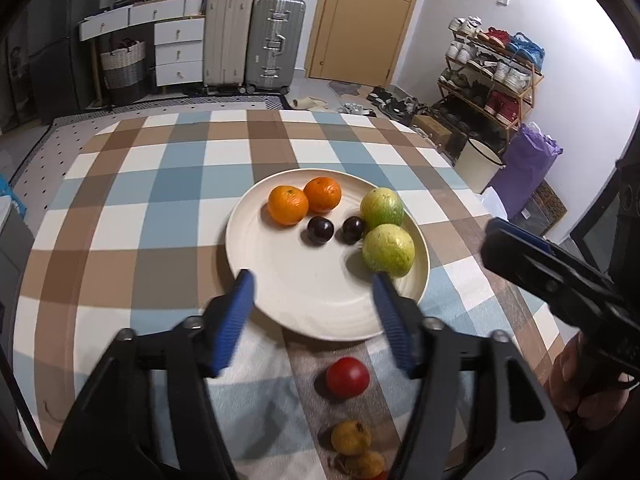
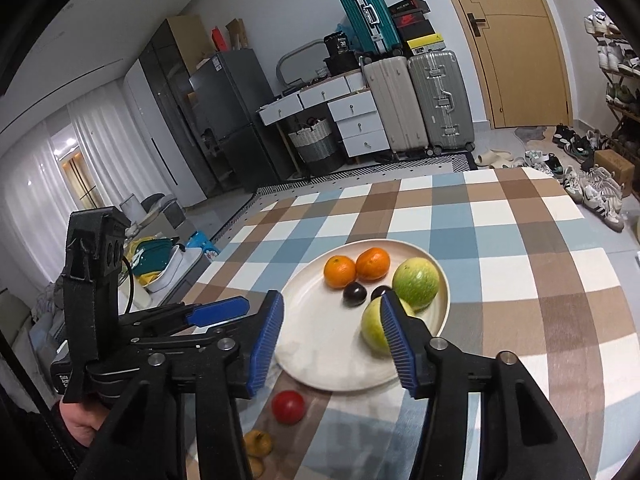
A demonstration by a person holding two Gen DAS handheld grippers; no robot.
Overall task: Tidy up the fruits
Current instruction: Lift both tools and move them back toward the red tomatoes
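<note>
A cream plate (image 1: 304, 304) (image 2: 320, 344) on the checked tablecloth holds two oranges (image 1: 288, 205) (image 2: 339, 271), two dark plums (image 1: 320, 230) (image 2: 354, 294) and two green guavas (image 1: 387, 248) (image 2: 416, 283). A red tomato (image 1: 347, 377) (image 2: 288, 406) and small yellow fruits (image 1: 350, 437) (image 2: 258, 443) lie on the cloth in front of the plate. My left gripper (image 1: 314, 280) is open and empty above the plate's near edge. My right gripper (image 2: 332, 304) is open and empty above the plate's near side; it also shows in the left wrist view (image 1: 520, 252).
The checked table (image 1: 160, 200) ends at the far edge and at the right. Suitcases (image 1: 252, 40), white drawers (image 1: 176, 48), a shoe rack (image 1: 492, 76) and a wooden door (image 1: 360, 20) stand beyond it. A fridge (image 2: 224, 120) stands at the left.
</note>
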